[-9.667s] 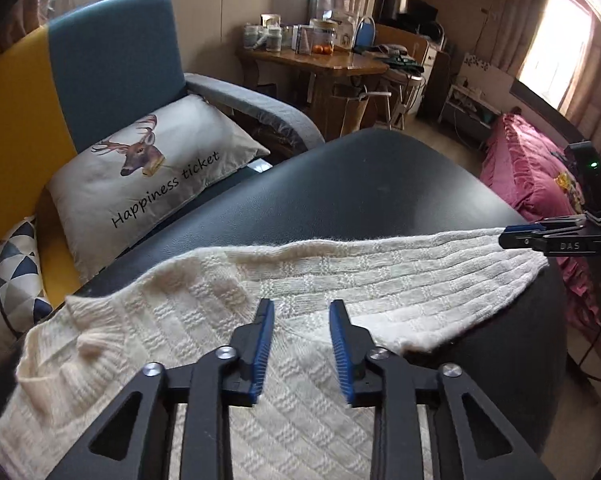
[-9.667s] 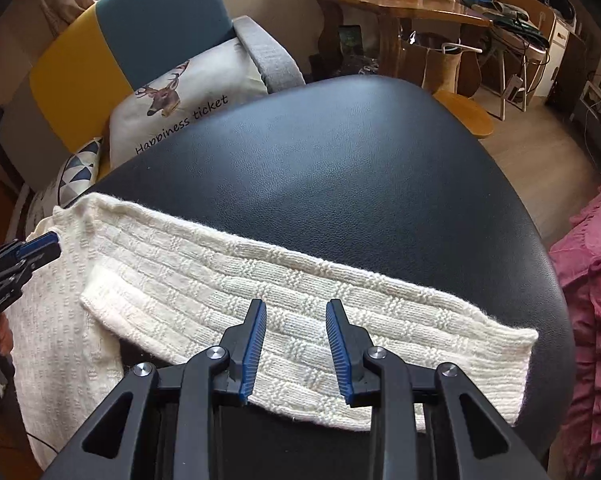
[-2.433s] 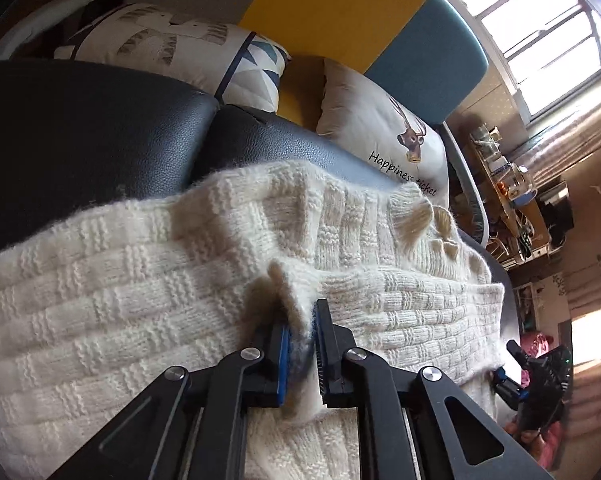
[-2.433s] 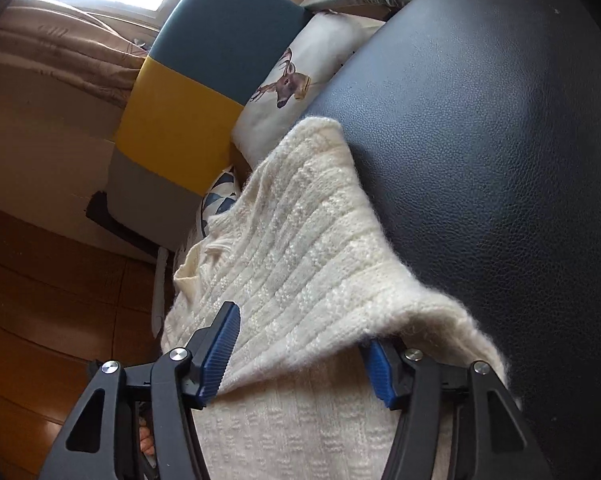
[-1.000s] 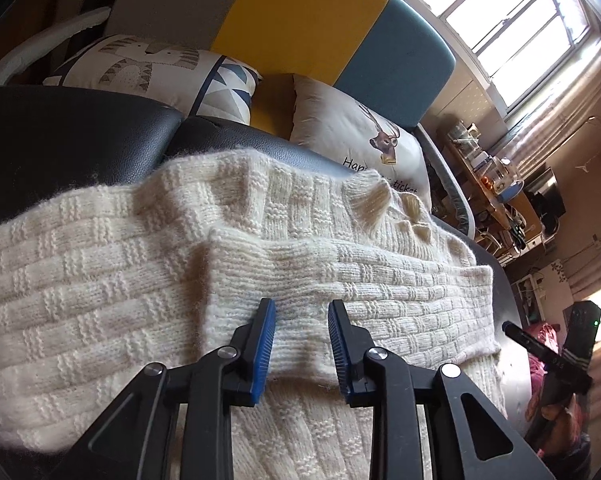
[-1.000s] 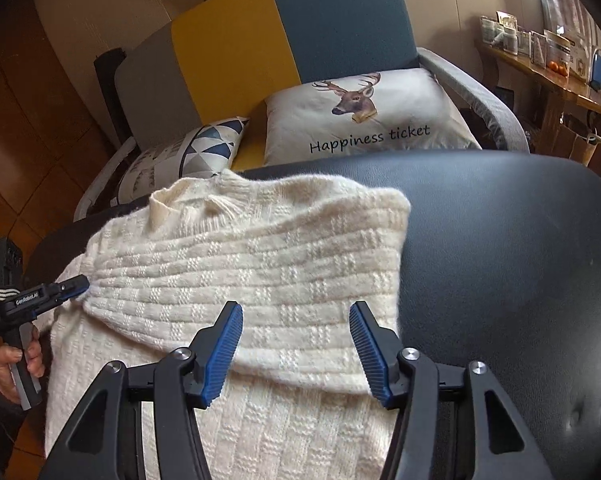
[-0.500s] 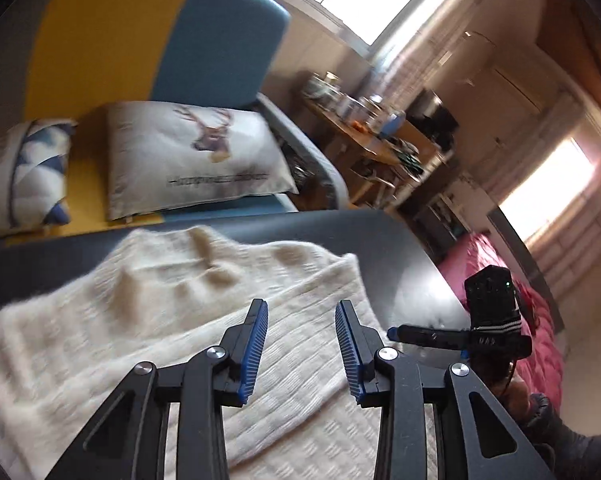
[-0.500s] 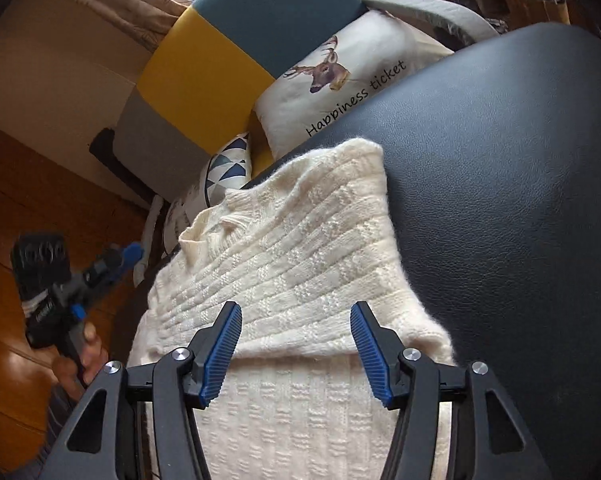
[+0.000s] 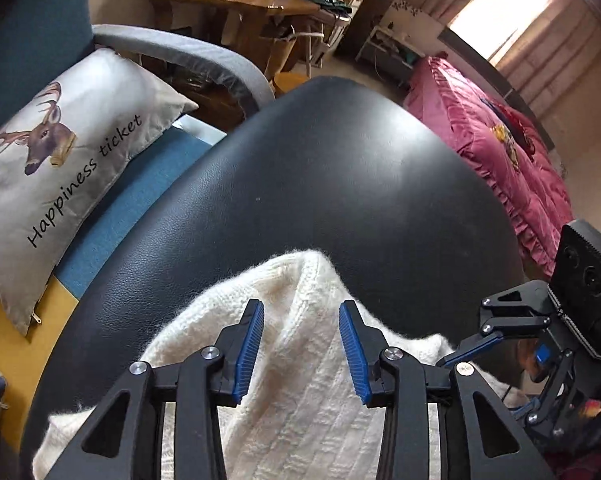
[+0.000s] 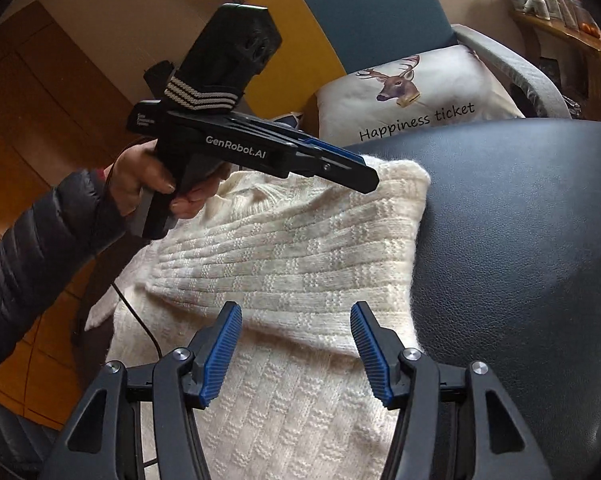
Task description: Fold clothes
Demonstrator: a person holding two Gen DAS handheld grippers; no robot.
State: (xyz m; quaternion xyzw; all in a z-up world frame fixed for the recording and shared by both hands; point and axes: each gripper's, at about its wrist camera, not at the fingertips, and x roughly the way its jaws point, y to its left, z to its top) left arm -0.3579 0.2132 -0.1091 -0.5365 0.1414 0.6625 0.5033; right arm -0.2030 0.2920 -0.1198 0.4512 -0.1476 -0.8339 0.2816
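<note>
Cream knit sweater lies on the black leather surface, partly folded: one layer is doubled across the body, its folded edge running crosswise just ahead of the right fingers. The far corner of the fold sits near the deer cushion. In the left wrist view the sweater rises in a soft ridge between and below the left fingers, its far tip reaching slightly past the fingertips onto bare leather.

Right gripper: fingers spread wide, nothing held, blue pads apart above the knit at the fold's near edge. Whether they touch the fabric cannot be told.

Left gripper: fingers also wide, empty, the knit ridge between them but not pinched. In the right wrist view this gripper shows side-on, beyond and left of the right fingers, over the sweater's far edge, held by a hand in a dark padded sleeve. A cable hangs from it across the sweater's left side.

In the left wrist view the right gripper appears just right of the left fingers, at the sweater's right edge.

Beyond the fingers: armchair with yellow and blue back, wooden counter with jars, pink bed to the right.
</note>
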